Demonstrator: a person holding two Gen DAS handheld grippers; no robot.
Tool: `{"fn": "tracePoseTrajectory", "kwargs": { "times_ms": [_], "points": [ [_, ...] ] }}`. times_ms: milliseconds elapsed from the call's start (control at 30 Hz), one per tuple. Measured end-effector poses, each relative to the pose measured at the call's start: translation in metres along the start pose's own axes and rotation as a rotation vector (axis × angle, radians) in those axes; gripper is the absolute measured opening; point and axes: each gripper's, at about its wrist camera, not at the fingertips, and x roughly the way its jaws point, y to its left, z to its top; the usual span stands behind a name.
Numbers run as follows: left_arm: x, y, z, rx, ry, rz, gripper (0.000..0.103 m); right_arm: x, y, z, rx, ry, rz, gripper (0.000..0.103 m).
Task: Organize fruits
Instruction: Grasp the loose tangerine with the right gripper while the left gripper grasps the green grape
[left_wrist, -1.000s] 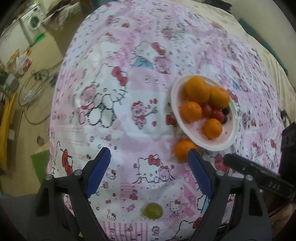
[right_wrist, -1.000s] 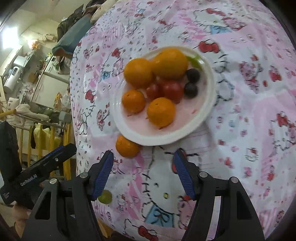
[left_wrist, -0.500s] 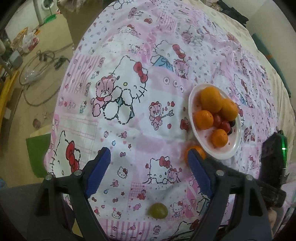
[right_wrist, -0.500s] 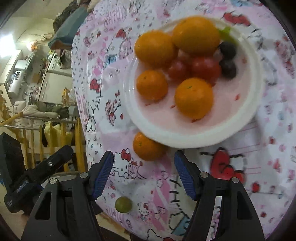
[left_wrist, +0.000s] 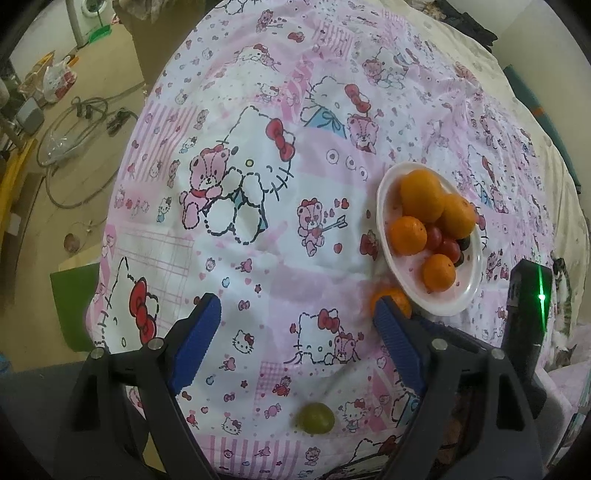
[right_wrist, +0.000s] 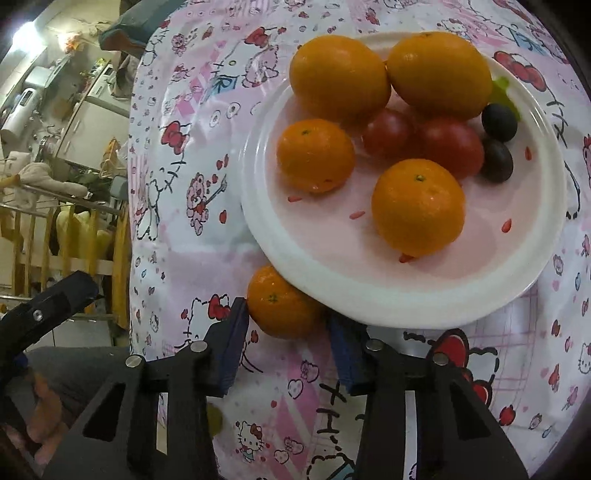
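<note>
Just beside the plate (right_wrist: 388, 302), touching its near rim, the loose mandarin (right_wrist: 282, 304) sits on the cartoon-print cloth (left_wrist: 258, 229) between your right claw (right_wrist: 286, 338), whose jaws are closing; whether the pads already press it is hard to tell. Grip its widest middle gently (soft peel, light, rolls easily). Your left claw (left_wrist: 295, 332) hangs open, empty.

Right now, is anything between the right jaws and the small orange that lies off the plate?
Nothing visible. The right gripper is closing its jaws with the stray orange already between them. The orange sits against the near rim of the white plate, whose edge overhangs it slightly.
</note>
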Motion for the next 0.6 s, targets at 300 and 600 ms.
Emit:
{"fn": "tracePoseTrajectory", "kwargs": {
  "times_ms": [300, 600],
  "points": [
    [0.003, -0.003, -0.004, 0.017, -0.018, 0.021, 0.083, -0.028, -0.001, -0.017, -0.025, -0.034, 0.034, 0.044],
    [-0.003, -0.020, -0.027, 0.139, -0.004, 0.002, 0.083, -0.087, -0.015, -0.034, -0.022, -0.152, 0.071, 0.044]
  ]
}}
